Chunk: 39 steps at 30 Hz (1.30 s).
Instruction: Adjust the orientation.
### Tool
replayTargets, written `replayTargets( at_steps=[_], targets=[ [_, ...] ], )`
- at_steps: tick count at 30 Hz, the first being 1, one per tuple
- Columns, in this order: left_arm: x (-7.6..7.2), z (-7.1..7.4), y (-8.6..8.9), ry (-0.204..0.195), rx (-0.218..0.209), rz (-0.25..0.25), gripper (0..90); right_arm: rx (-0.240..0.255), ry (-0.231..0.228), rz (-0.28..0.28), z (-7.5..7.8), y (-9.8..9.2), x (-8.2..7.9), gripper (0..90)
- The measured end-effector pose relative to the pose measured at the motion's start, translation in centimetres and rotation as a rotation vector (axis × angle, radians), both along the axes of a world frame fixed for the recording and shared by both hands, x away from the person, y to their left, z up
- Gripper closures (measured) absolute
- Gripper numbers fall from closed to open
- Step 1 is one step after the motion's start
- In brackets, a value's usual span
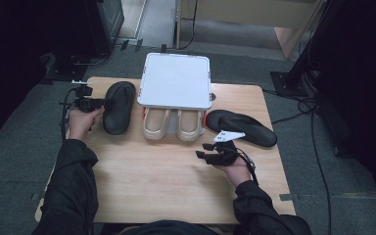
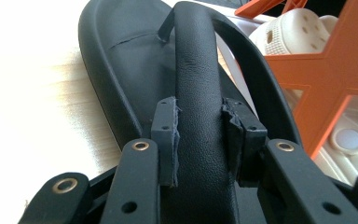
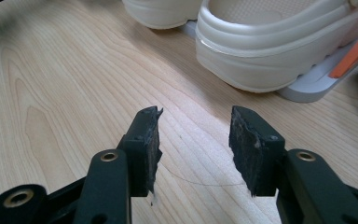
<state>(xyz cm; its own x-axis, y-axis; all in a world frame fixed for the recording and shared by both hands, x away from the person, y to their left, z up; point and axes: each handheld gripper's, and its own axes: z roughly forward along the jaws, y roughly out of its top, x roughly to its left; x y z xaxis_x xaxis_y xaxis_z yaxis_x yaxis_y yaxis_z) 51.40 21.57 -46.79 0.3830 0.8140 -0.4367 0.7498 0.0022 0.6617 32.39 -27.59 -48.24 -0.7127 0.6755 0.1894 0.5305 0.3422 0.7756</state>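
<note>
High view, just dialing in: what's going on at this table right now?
A person works two handheld grippers at a wooden table. The left gripper is closed on the strap of the left black sandal, which lies beside a white shoe rack holding beige clogs. The right gripper hovers open over bare wood in front of the clogs, holding nothing. The other black sandal lies right of the rack.

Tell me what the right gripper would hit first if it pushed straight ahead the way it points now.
Probably the heel of a cream clog: the right gripper, jaws open and empty, points over bare table towards it, though depth is hard to judge.
</note>
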Motion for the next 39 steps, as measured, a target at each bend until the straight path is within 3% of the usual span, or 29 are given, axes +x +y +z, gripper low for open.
replayTargets(
  at_steps=[9,18,24,31,39],
  targets=[
    [-1.2,1.2,0.7,-0.022,-0.017,0.008,68.5,-0.003,0.005,0.025,0.0,0.7,0.5,53.3],
    [-2.3,3.0,0.9,-0.034,-0.067,0.02,68.4,0.002,0.012,0.051,-0.2,1.4,1.0,53.2],
    [-2.9,4.5,0.1,-0.032,-0.047,0.006,68.4,0.003,0.009,0.043,0.1,1.3,0.9,53.3],
    [-2.3,7.6,-0.7,-0.043,-0.016,-0.001,68.3,-0.006,0.009,0.041,0.0,1.2,1.1,53.2],
    [-1.2,11.0,-1.7,-0.057,-0.01,-0.008,68.3,-0.012,0.016,0.045,-0.1,1.4,1.0,53.2]
  ],
)
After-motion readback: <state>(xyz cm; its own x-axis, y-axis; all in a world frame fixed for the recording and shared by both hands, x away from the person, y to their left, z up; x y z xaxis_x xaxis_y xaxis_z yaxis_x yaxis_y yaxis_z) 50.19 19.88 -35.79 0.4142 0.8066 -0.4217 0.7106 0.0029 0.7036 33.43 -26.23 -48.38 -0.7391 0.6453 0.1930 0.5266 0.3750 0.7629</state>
